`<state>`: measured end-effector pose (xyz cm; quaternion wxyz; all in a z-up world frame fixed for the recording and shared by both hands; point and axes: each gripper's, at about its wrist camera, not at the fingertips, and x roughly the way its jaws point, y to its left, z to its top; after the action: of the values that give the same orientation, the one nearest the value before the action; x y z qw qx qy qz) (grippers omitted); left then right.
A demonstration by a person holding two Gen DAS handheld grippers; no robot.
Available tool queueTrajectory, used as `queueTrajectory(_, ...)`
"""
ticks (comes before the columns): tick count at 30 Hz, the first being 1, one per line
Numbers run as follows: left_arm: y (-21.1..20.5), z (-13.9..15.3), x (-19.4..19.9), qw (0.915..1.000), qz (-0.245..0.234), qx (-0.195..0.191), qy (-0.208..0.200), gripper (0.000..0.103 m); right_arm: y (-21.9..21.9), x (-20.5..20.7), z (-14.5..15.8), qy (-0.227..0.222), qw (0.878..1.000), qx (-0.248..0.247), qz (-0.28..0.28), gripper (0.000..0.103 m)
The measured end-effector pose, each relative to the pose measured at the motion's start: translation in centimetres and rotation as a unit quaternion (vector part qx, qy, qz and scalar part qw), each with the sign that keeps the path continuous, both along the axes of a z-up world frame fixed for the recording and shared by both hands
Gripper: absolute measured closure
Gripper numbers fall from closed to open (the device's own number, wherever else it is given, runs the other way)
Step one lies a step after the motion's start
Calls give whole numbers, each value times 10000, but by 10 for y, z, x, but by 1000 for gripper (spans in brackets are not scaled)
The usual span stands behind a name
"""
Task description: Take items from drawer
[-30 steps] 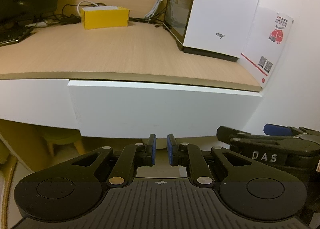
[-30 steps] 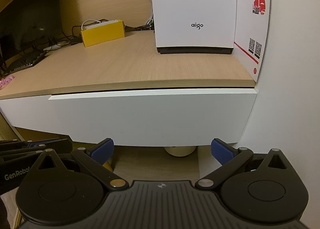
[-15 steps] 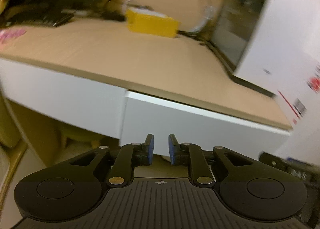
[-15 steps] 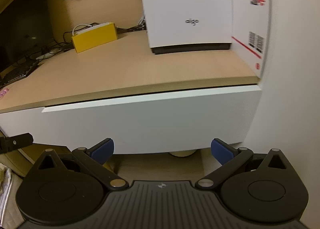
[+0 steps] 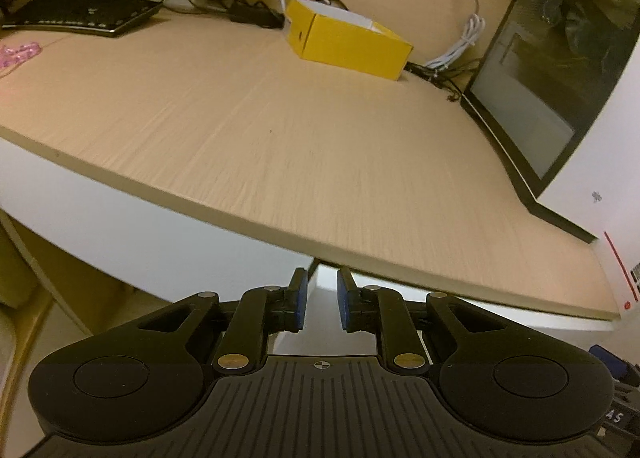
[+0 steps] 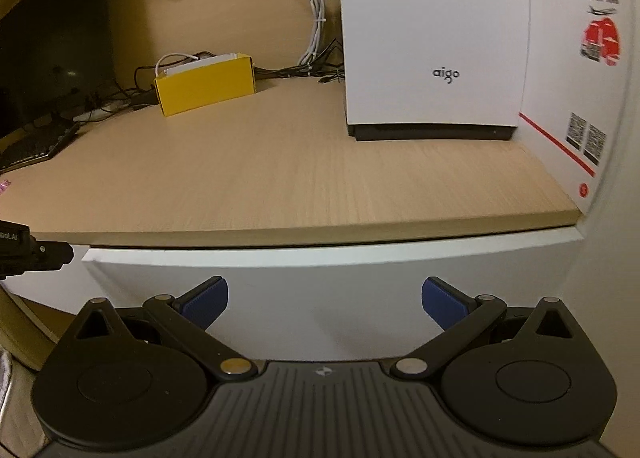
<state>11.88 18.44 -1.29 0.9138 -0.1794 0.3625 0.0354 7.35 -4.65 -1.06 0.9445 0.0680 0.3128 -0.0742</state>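
Observation:
A white drawer front [image 6: 320,298] sits under the wooden desk top [image 6: 280,178], its top edge sticking out slightly; its inside is hidden. My right gripper [image 6: 324,298] is open wide, close in front of the drawer's middle, with nothing between its blue pads. My left gripper [image 5: 322,282] is at the drawer's left end [image 5: 328,334], just below the desk edge. Its fingers stand almost together with only a narrow gap and hold nothing. The left gripper's tip [image 6: 28,252] also shows at the left edge of the right wrist view.
On the desk stand a yellow box [image 5: 348,42], a white computer case [image 6: 432,38] with a glass side [image 5: 552,70], a keyboard [image 5: 80,14], cables and a dark monitor [image 6: 52,38]. A white wall with a printed card [image 6: 584,78] closes the right side.
My left gripper has risen and swung left, up to the drawer's left end under the desk edge. My right gripper has moved closer to the drawer front, still open.

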Motion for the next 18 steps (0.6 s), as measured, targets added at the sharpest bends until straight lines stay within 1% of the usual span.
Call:
queueTrajectory(7,8,-9,14,9998,-116,-110,88,86,5,23,-10,21,9994,-321,-92,0)
queueTrajectory(12,7,-14,18,9996,-201,-185,44,86,6,37,-16,-22,9984,-518,-216,0)
queueTrajectory(14,4,-14,21,9995,-246,-180,58,83,7,42,-18,-32,9978,-619,-237,0)
queueTrajectory(16,0,-15,24,9995,-289,-107,65,79,7,47,-21,-24,9975,-669,-241,0)
queueTrajectory(18,-1,-17,26,9995,-283,-68,85,78,8,51,-23,-45,9975,-666,-223,0)
